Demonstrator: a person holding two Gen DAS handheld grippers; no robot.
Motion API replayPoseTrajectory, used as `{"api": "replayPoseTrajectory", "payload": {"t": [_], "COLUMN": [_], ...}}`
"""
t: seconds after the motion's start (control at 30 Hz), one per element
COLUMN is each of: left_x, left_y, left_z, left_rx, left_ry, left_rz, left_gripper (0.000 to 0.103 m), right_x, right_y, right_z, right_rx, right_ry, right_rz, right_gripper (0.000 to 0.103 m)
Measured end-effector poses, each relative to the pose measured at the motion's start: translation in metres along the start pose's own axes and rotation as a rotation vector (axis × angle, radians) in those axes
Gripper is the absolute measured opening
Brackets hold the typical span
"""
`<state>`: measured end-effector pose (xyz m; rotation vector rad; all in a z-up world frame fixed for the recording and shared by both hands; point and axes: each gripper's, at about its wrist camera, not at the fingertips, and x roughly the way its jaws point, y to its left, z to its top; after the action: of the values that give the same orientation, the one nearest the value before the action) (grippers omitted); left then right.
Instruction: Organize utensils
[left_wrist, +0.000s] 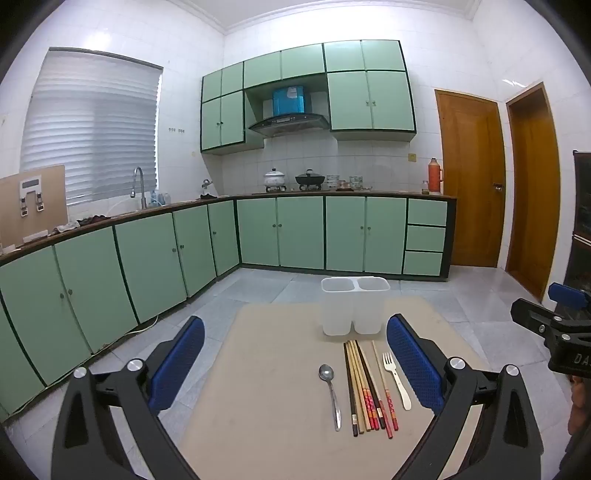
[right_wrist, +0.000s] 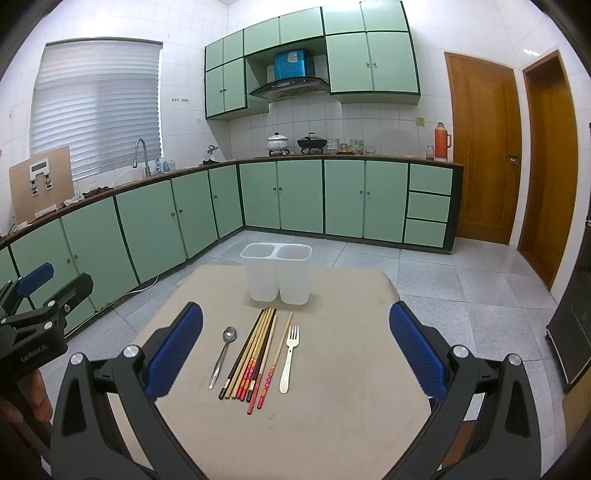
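A metal spoon (left_wrist: 330, 391) (right_wrist: 222, 355), several chopsticks (left_wrist: 367, 387) (right_wrist: 255, 354) and a white plastic fork (left_wrist: 397, 378) (right_wrist: 289, 360) lie side by side on a beige table (left_wrist: 266, 406) (right_wrist: 332, 424). A white two-compartment utensil holder (left_wrist: 354, 304) (right_wrist: 276, 271) stands upright behind them, both compartments empty. My left gripper (left_wrist: 295, 363) is open and empty, held above the table's near side. My right gripper (right_wrist: 295, 349) is open and empty, also above the near side. Each gripper shows at the edge of the other's view.
Grey tiled floor surrounds the table. Green kitchen cabinets (left_wrist: 147, 258) run along the left and back walls with a sink, pots and a thermos on the counter. Two wooden doors (left_wrist: 476, 184) stand at the right.
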<state>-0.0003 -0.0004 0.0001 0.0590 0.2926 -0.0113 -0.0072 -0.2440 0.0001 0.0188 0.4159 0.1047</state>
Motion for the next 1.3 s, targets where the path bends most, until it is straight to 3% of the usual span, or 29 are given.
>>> {"api": "replayPoseTrajectory", "payload": {"t": [1.3], "left_x": [-0.0007], "left_y": [0.0004], "left_z": [0.0004], "left_rx": [-0.008], "left_ry": [0.004], "left_rz": [0.003], "left_gripper": [0.097], "right_x": [0.0007], "right_y": [0.0007], "right_z": [-0.0001], "right_rx": [-0.003], "right_ry": [-0.001], "right_rz": [-0.002], "right_gripper": [0.098]}}
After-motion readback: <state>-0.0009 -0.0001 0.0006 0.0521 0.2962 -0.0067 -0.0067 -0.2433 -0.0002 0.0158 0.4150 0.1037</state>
